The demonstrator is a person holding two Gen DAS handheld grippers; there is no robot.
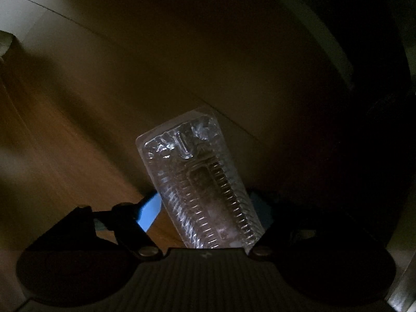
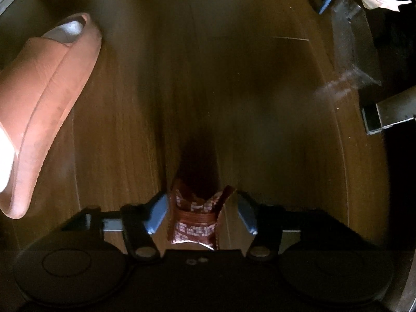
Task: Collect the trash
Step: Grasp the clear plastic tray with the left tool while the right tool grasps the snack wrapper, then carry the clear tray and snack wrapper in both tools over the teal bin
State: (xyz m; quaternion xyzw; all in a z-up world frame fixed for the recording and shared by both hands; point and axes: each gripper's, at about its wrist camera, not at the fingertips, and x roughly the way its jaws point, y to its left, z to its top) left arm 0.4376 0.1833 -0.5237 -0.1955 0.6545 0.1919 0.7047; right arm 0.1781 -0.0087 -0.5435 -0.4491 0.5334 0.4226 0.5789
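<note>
Here the left gripper (image 1: 205, 208) has its 2 blue-padded fingers (image 1: 150, 213) closed on a clear plastic blister tray (image 1: 200, 179), which stands out forward between them, tilted a little to the left. The right gripper (image 2: 201, 213) has a dark red snack wrapper (image 2: 195, 218) between its fingers (image 2: 157, 213); the left pad touches it, while a small gap shows at the right pad, so I cannot tell if the grip is firm. Both pieces are off the wooden floor (image 2: 130, 130). Near the right gripper lies a pink slipper (image 2: 44, 98), and far right a metal furniture leg (image 2: 387, 114). I judge the picking step is finished for these 2 items. The next move calls for carrying them to a bin, which is not visible.
</note>
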